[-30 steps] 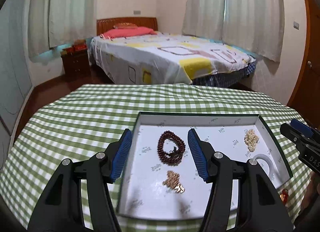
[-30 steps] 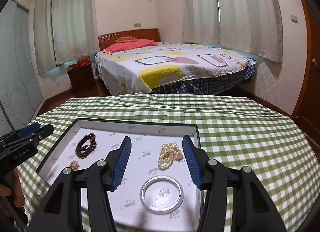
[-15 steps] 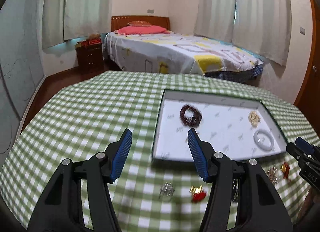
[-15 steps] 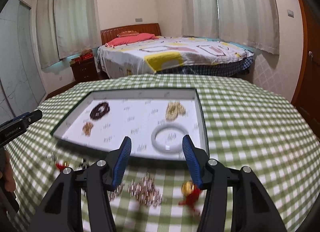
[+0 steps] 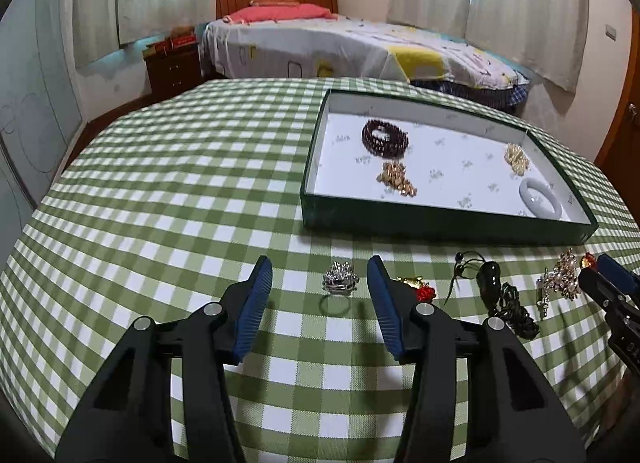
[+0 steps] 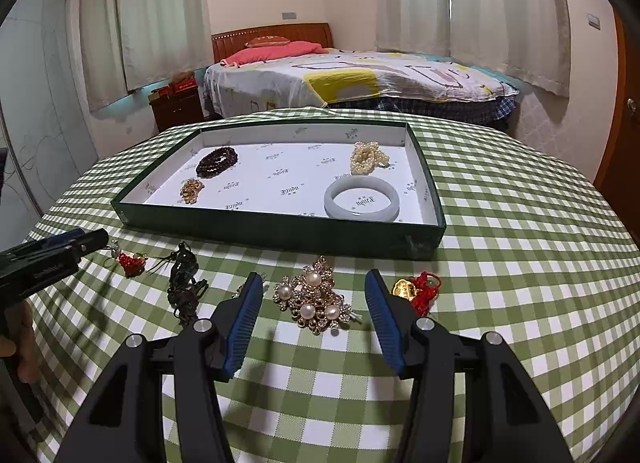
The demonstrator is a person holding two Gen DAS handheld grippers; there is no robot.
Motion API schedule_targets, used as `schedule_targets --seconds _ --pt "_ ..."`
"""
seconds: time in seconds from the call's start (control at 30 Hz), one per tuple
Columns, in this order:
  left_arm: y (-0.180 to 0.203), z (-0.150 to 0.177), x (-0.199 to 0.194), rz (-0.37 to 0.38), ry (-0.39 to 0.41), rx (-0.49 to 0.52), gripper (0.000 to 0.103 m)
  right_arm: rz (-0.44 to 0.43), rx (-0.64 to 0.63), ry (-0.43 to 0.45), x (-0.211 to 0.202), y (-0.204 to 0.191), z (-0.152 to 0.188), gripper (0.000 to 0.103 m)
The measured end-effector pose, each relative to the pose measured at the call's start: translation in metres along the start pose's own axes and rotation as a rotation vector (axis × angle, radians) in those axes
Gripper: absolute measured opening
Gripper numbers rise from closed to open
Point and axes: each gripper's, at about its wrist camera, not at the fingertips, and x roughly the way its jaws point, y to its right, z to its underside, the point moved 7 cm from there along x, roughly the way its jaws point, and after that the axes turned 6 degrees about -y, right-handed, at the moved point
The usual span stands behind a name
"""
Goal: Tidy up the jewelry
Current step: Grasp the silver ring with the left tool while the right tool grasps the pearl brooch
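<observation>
- Left gripper (image 5: 320, 277), black with blue ribbed pads: jaws apart and have just been closing; a silver crystal-cluster ring (image 5: 340, 283) lies on the cloth between the pads, neither pad touching it. Released.
- Right gripper (image 6: 314, 289), same build: jaws apart, nothing grasped; a gold brooch cluster set with white pearls (image 6: 314, 301) lies on the cloth between the pads, untouched.
- Left wrist view only: the silver ring. The right wrist view hides it behind the left gripper's tip.
- Right wrist view only: part of a hand (image 6: 22, 343) gripping the left tool's handle at the left edge.
- Both views: a shallow dark green box tray with white printed lining (image 6: 280, 233) on a table under a green-and-white checked cloth (image 5: 180, 183).
- Count inside the tray, four pieces: one coil of dark red beads (image 6: 217, 160), one small gold-coloured chain heap (image 6: 191, 190), one cream pearl bunch (image 6: 367, 158), one pale jade-like bangle (image 6: 362, 199).
- Count loose on the cloth in front of the tray, five pieces: the ring, the brooch cluster, one black corded pendant (image 6: 183, 283), one red knotted charm (image 6: 131, 263) left of it, one gold charm on red cord (image 6: 416, 289) just right of the right gripper.
- Background: one bed with patterned cover (image 6: 360, 81), one wooden nightstand (image 6: 178, 105).
</observation>
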Motion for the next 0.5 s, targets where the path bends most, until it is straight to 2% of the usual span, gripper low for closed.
schedule_targets --seconds 0.27,0.5 --pt "0.004 0.003 0.012 0.011 -0.042 0.007 0.043 -0.006 0.012 -0.015 0.004 0.002 0.005 0.053" --pt "0.010 0.006 0.021 0.033 -0.068 0.015 0.026 -0.012 0.017 -0.025 0.007 0.003 0.007 0.053"
